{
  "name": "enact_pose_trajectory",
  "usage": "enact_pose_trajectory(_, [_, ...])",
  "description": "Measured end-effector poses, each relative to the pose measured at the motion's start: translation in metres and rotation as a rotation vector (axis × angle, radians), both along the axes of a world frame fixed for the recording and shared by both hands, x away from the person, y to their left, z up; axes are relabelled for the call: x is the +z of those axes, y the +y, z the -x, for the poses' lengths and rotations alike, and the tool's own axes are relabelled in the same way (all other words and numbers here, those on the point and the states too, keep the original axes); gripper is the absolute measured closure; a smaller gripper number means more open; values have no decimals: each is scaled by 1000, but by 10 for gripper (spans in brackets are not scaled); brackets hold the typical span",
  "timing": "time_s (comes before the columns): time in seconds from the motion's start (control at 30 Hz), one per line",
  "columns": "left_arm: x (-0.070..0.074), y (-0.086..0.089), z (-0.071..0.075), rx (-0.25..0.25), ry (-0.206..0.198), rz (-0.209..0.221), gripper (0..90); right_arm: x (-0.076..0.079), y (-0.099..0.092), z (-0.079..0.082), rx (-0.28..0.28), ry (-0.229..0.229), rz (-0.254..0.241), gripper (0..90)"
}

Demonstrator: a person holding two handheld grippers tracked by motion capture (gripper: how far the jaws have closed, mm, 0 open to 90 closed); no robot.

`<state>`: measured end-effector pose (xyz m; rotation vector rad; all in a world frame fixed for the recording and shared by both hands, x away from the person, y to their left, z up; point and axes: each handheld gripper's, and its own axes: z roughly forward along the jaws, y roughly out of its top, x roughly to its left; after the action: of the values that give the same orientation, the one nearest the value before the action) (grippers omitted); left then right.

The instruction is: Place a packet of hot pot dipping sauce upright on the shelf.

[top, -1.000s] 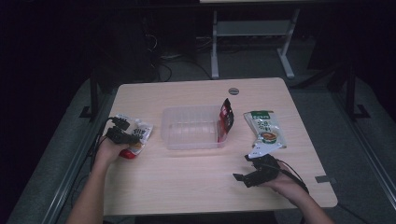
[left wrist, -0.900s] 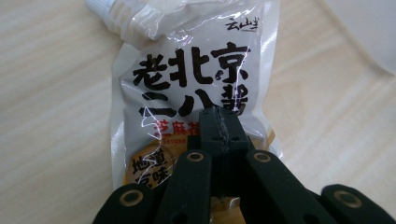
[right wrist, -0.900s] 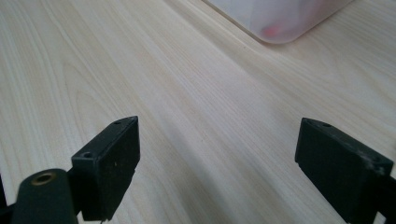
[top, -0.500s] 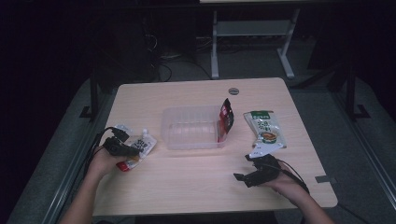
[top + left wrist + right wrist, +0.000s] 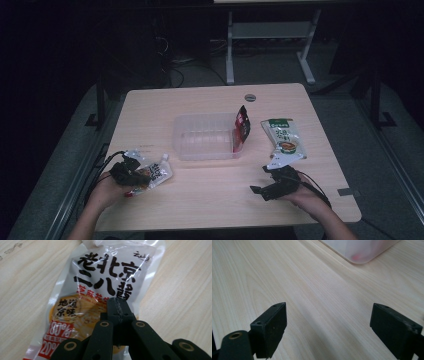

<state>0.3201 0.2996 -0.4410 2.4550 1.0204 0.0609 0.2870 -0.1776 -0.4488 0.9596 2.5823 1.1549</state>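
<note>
A white sauce packet [image 5: 160, 171] with black Chinese lettering [image 5: 100, 272] lies near the table's front left corner. My left gripper [image 5: 141, 176] is shut on the packet's lower part; in the left gripper view its jaws [image 5: 117, 308] meet over the orange picture on it. My right gripper [image 5: 260, 181] rests on the table at the front right, pointing left. Its jaws stand wide open [image 5: 328, 322] with only bare wood between them.
A clear plastic container [image 5: 200, 154] sits mid-table, its corner [image 5: 362, 252] ahead of the right gripper. A red packet [image 5: 242, 125] stands at its right end. A green and white packet [image 5: 282, 142] lies to the right. A round grommet [image 5: 250, 97] is at the back.
My left gripper has drawn back toward the table's front edge, and the white packet has come along with it. The right gripper has stayed where it was.
</note>
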Motion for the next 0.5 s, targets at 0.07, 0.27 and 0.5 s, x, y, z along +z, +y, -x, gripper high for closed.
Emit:
enact_pose_trajectory(0.07, [1,-1,0,4,0,9,900,0,0,0,0,1,0,138])
enact_pose_trajectory(0.27, [3,-5,-15,44,-56,9,900,0,1,-1,3,-2,1,138])
enact_pose_trajectory(0.5, [-1,-16,-25,21,-18,15,900,0,0,-1,1,-1,-1,138])
